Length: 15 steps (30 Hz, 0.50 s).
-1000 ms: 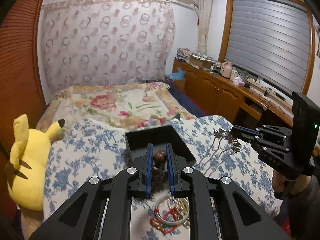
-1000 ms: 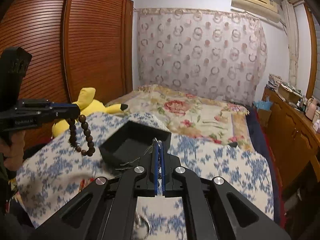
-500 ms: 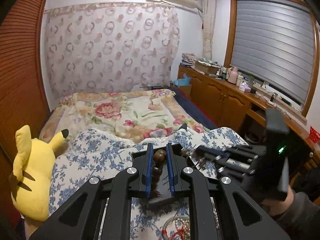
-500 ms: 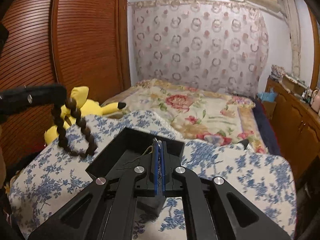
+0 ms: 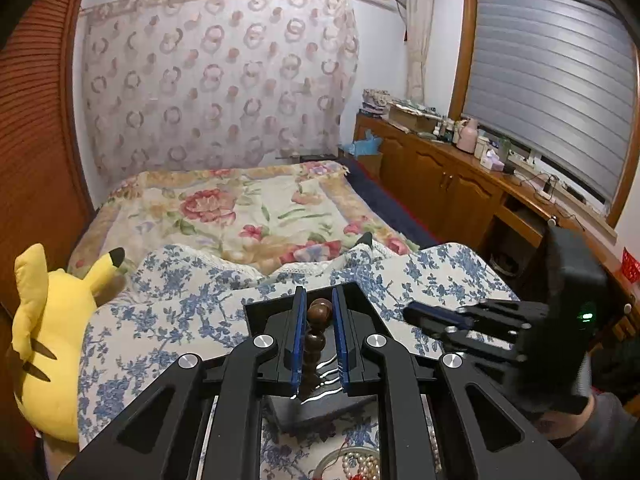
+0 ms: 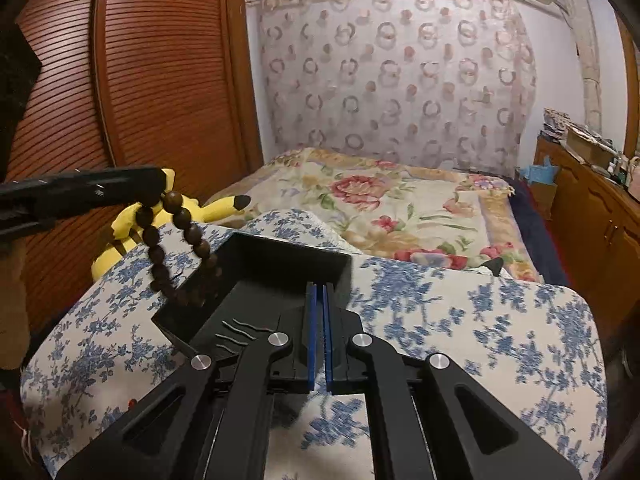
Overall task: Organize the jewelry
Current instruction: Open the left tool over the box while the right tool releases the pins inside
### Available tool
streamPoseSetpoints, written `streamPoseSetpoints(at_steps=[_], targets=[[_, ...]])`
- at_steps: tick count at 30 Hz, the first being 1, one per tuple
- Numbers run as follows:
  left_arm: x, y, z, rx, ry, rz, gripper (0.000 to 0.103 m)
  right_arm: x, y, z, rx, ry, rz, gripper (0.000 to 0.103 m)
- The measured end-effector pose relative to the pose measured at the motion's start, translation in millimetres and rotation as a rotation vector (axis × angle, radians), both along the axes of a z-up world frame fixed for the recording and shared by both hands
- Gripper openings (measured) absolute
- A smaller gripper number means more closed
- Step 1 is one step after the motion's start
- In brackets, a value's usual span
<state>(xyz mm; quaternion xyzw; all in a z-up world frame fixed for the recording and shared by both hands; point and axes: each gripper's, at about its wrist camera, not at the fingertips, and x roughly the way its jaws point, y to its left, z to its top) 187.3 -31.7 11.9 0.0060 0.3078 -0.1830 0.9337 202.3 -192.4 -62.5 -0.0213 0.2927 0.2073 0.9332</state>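
A blue-flowered white cloth [image 6: 460,320] covers the surface at lower frame, a floral bed behind. The left gripper [image 5: 318,332] pinches a round-beaded dark wooden bracelet [image 6: 180,240] above the matte black rectangular tray [image 6: 276,264]; the right gripper [image 6: 319,336] is nearly closed, empty.

Both wrist cameras are looking forward along their fingers from close above the black tray [image 5: 360,400] [image 6: 280,264], sharing it, the blue floral cloth [image 5: 168,312] [image 6: 460,320] and the bed [image 5: 248,208] [image 6: 400,200] beyond.

I am in a home bedroom: a bed [image 5: 240,216] with a floral quilt, a louvred wooden wardrobe [image 6: 132,92], a patterned curtain [image 5: 216,80], a plush toy [image 5: 48,332].
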Motion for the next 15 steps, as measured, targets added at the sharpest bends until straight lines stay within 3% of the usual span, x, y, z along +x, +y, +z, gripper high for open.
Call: streamPoseSetpoints(at_steps=[11, 15], targets=[[13, -11, -28, 0.052, 0.066, 0.015, 0.014, -37, -19, 3, -0.019, -0.027, 0.017, 0.004], [1, -11, -29, 0.073, 0.055, 0.007, 0.026, -51, -20, 0, -0.023, -0.018, 0.032, 0.004]])
